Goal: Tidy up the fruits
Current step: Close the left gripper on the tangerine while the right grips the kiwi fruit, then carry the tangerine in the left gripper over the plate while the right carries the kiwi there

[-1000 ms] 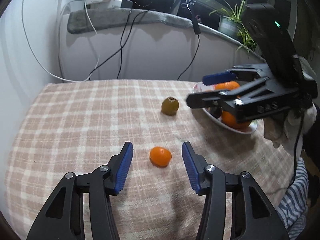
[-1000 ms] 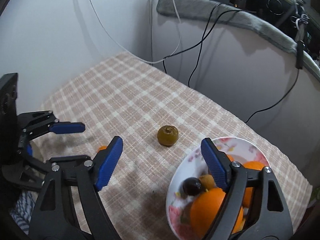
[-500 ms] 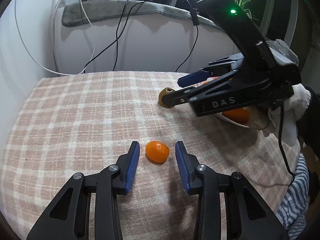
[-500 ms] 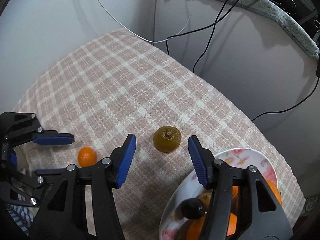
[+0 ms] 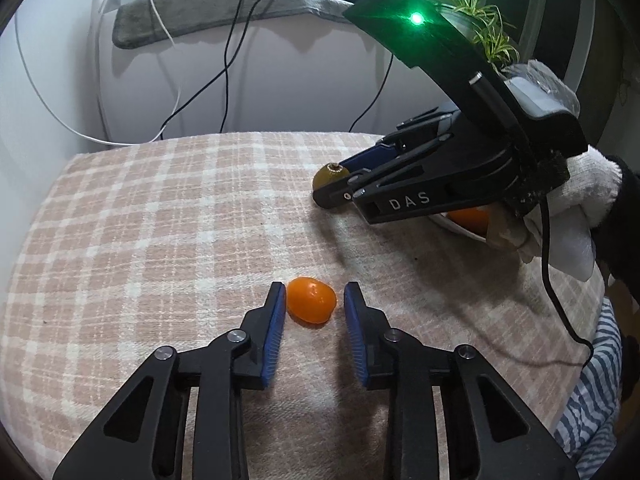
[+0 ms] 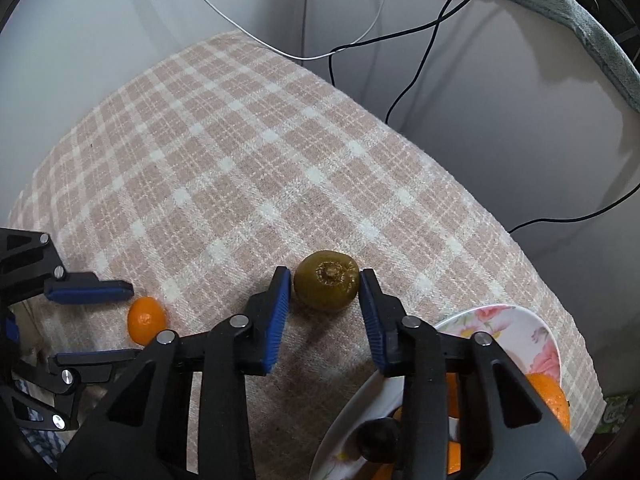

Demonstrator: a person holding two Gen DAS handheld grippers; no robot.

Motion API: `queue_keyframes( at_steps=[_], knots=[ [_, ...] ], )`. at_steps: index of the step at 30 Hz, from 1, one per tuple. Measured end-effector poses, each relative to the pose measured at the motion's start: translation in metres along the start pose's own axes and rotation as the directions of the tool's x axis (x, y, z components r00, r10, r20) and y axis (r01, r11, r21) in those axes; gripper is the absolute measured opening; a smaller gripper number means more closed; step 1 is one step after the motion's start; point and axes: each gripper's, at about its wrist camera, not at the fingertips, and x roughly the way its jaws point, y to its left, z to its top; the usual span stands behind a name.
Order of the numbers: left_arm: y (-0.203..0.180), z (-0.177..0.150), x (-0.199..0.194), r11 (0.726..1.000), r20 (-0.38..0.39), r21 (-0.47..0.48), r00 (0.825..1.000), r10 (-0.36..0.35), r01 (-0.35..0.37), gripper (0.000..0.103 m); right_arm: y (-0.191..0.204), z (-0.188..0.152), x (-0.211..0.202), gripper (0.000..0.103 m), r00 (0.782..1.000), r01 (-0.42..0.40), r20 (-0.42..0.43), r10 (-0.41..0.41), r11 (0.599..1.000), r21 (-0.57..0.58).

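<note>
Item one: small orange citrus (image 5: pixel 311 300), lying on the checked cloth of the surface (image 5: pixel 160 220), well apart from the floral plate (image 6: pixel 516 320) on the side nearer the left-hand tool. The left gripper (image 5: pixel 314 308) brackets it with jaws spread; the left blue pad looks touching or nearly so, the right pad shows a sliver of gap, so it is not yet clenched on the fruit. Judged light, thin-skinned and soft, with a glossy peel that could slip; best taken across its widest middle with gentle pressure, since a hard squeeze may bruise or split it. Item two: olive-brown round fruit (image 6: pixel 327 280), stem scar facing the camera, resting on the cloth just beside the plate's near rim. The right gripper (image 6: pixel 325 286) straddles it, jaws parted, pads at or almost at its flanks; whether they press cannot be told. Judged firmer and somewhat heavier than the citrus, matt-skinned with better friction, yet round enough to roll if nudged from one side; hold at the equator, both pads meeting together. Item three: the plate, holding several oranges (image 6: pixel 548 400) and a dark round fruit (image 6: pixel 376 440), the likely destination. Cloth is soft and may bunch under low jaws.
</note>
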Motion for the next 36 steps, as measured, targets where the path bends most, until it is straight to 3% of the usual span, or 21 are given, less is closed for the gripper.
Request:
queue_keyframes(
  at_steps=[17, 20, 29, 32, 33, 34, 36],
  knots=[
    [-0.002, 0.006, -0.001, 1.000, 0.027, 0.006, 1.000, 0.010, -0.010, 0.020, -0.007, -0.007, -0.018, 0.031, 0.998, -0.004, 0.065, 0.001, 0.998, 0.056],
    [-0.006, 0.010, -0.004, 1.000, 0.045, 0.017, 0.999, 0.009, -0.010, 0.010, -0.009, -0.010, -0.028, 0.031, 0.996, -0.007, 0.085, 0.002, 0.998, 0.066],
    [-0.014, 0.013, 0.005, 0.999, 0.034, 0.030, 0.999, 0.018, -0.019, 0.011, -0.013, -0.020, -0.047, 0.031, 0.993, -0.016, 0.118, 0.007, 0.997, 0.076],
    [-0.014, 0.011, 0.000, 0.998, 0.041, 0.046, 0.998, 0.046, -0.048, 0.018, -0.015, -0.023, -0.050, 0.031, 0.992, -0.028, 0.129, 0.017, 0.996, 0.084],
    [-0.013, 0.011, -0.001, 0.998, 0.042, 0.042, 0.998, 0.054, -0.056, 0.034, -0.015, -0.023, -0.050, 0.031, 0.991, -0.029, 0.131, 0.018, 0.996, 0.084],
    [-0.011, 0.010, -0.003, 0.997, 0.048, 0.039, 0.997, 0.058, -0.059, 0.040, -0.015, -0.023, -0.049, 0.031, 0.991, -0.029, 0.133, 0.018, 0.996, 0.083],
    [-0.010, 0.010, -0.002, 0.997, 0.039, 0.045, 0.997, 0.060, -0.062, 0.041, -0.015, -0.024, -0.050, 0.031, 0.991, -0.031, 0.135, 0.021, 0.996, 0.079]
  ],
)
